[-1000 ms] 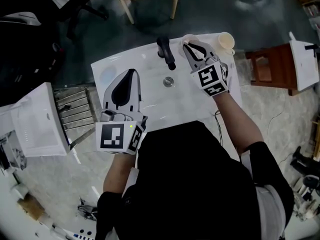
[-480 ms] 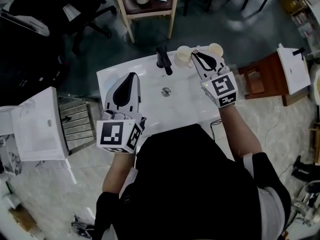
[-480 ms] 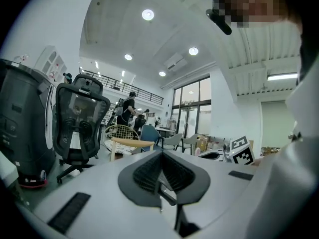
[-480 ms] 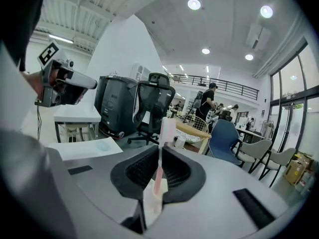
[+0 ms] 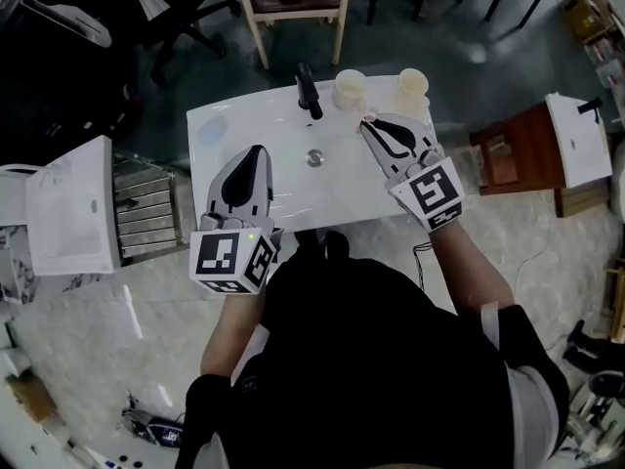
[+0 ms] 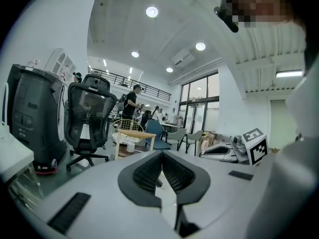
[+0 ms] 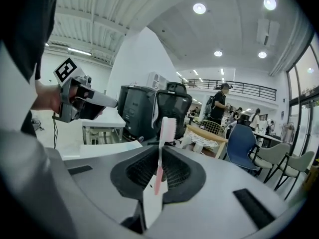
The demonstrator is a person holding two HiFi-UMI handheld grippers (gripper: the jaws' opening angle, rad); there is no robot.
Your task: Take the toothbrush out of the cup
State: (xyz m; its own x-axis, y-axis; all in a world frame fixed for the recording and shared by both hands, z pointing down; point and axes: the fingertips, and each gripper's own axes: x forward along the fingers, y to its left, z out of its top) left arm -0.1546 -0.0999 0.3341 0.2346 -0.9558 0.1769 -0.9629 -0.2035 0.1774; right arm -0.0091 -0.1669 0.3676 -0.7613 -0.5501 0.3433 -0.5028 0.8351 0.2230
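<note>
Pink toothbrush [image 7: 168,128] stands pinched in the right gripper's [image 7: 160,156] jaws, held clear of the cup [image 5: 350,88] just ahead; left gripper [image 6: 162,158] idles, jaws together.

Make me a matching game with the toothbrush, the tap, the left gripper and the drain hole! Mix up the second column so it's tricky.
Things:
1. toothbrush
2. tap
3. left gripper
4. drain hole

Descriptions:
A. shut, with nothing in it
B. round, in the middle of the sink
C. pinched in the right gripper
D. black, at the sink's far edge

Pairs: 1-C, 2-D, 3-A, 4-B
</note>
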